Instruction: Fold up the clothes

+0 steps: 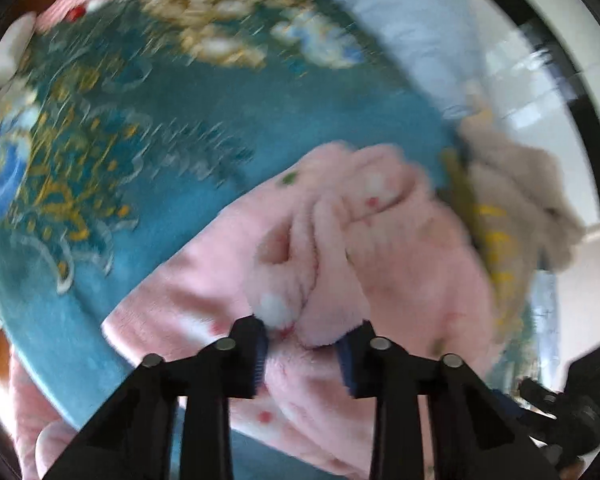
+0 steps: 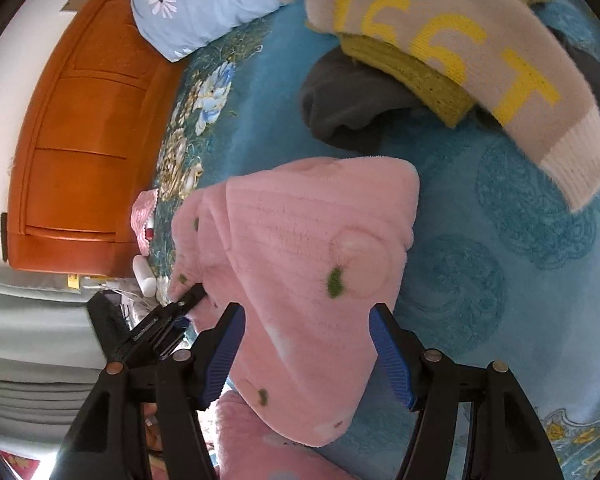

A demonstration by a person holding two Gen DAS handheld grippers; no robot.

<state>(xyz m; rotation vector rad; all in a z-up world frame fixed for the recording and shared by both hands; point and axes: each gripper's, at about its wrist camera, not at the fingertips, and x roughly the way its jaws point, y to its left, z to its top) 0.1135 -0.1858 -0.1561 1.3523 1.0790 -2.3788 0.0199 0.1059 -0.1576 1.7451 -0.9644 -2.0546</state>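
- Bedroom setup: a bed with a teal floral blanket is the work surface, with an orange wooden headboard and a light blue daisy pillow at the far end.
- Left wrist view (pretty motion-blurred): the left tongs are clamped on a bunched fold of the pink fleece garment, fabric pinched right between the blue pads. The garment runs forward and to the right from the grip, over the blanket. A beige sweater sits beyond it near the bed edge.
- Right wrist view: the right tongs stand spread wide with nothing gripped, the pink fleece garment lying between and just ahead of the fingers. Its long axis runs away from the tongs toward the pile.
- Same view, the left tongs show up at the garment's left edge, holding it there.
- Further back there's the beige sweater with yellow lettering, a mustard knit and a dark grey piece, all heaped, well apart from the pink one.
- My guess: the right tongs are nearest the free near edge, so that's the side to grab.
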